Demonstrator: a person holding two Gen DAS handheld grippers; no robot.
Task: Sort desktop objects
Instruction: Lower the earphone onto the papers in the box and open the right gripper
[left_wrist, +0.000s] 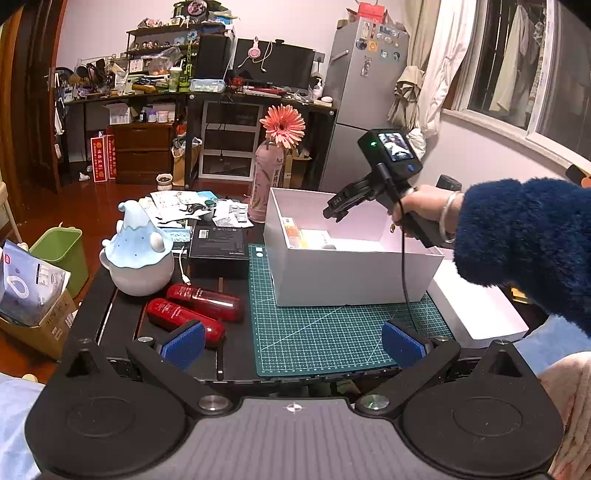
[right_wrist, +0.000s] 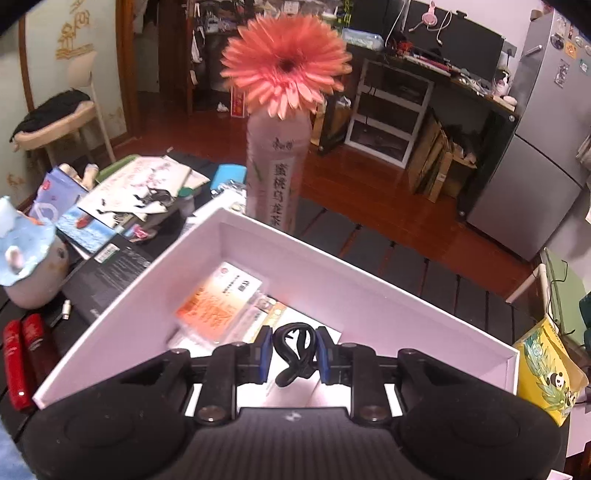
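Observation:
A white open box (left_wrist: 354, 275) stands on the green cutting mat (left_wrist: 325, 339). Inside it lie orange-and-white medicine packets (right_wrist: 218, 306). My right gripper (right_wrist: 294, 352) hovers over the box's inside, shut on a coiled black cable (right_wrist: 295, 347); in the left wrist view the right gripper (left_wrist: 334, 212) reaches in over the box's rim, held by a hand in a blue fuzzy sleeve. My left gripper (left_wrist: 293, 341) is open near the table's front edge, with nothing between its blue pads. Two red bottles (left_wrist: 195, 310) lie just ahead of its left finger.
A blue-and-white ceramic pot (left_wrist: 138, 251) and a black flat box (left_wrist: 219, 247) sit left of the white box. A pink bottle with an orange flower (left_wrist: 269, 173) stands behind. Papers and pill strips (left_wrist: 195, 210) lie at the back. A white lid (left_wrist: 476, 310) rests right of the mat.

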